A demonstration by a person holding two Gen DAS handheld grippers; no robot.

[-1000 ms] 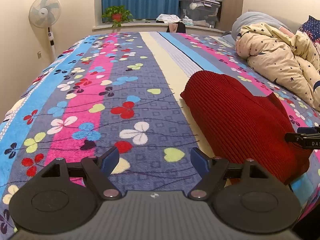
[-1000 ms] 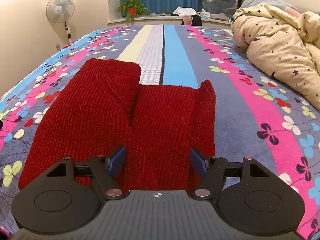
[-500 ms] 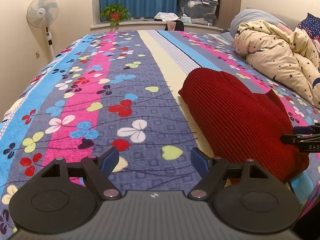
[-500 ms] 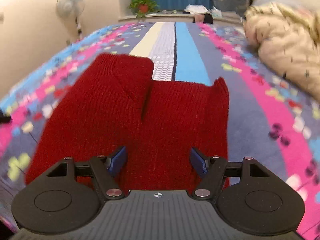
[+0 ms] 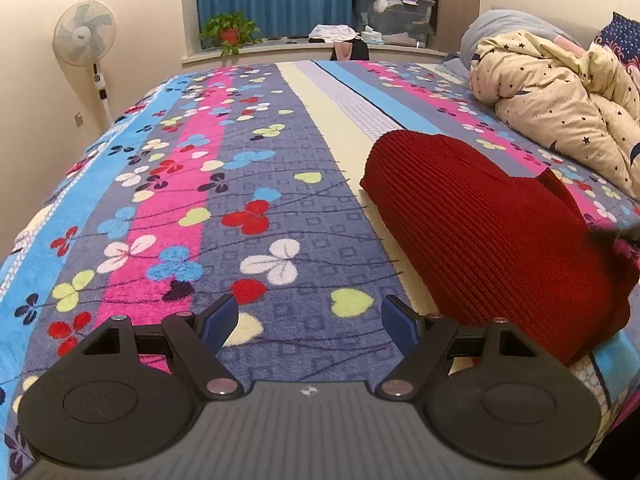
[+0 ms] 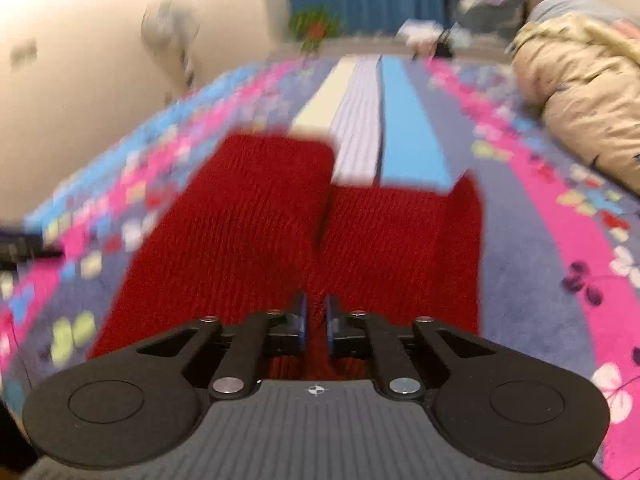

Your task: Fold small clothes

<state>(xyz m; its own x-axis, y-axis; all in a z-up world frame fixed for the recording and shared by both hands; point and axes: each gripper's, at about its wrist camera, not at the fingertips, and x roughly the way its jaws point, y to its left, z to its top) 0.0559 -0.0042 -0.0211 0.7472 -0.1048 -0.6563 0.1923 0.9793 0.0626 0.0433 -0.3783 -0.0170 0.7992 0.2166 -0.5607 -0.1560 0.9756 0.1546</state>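
Note:
A dark red ribbed knit garment (image 6: 280, 224) lies partly folded on the flowered bedspread (image 5: 200, 208), one flap laid over its left half. My right gripper (image 6: 315, 320) has its blue pads pinched on the garment's near edge, with a fold of red knit between them. In the left wrist view the same garment (image 5: 480, 232) lies to the right. My left gripper (image 5: 310, 316) hovers open over bare bedspread to the left of it, nothing between its fingers. The right wrist view is blurred.
A cream star-patterned duvet (image 5: 560, 96) is heaped at the right side of the bed. A standing fan (image 5: 86, 40) is by the left wall. A potted plant (image 5: 228, 32) and a storage box (image 5: 394, 10) sit on the sill at the back.
My right gripper went from wide open over the garment's near edge to shut on it. The left gripper stayed where it was, open.

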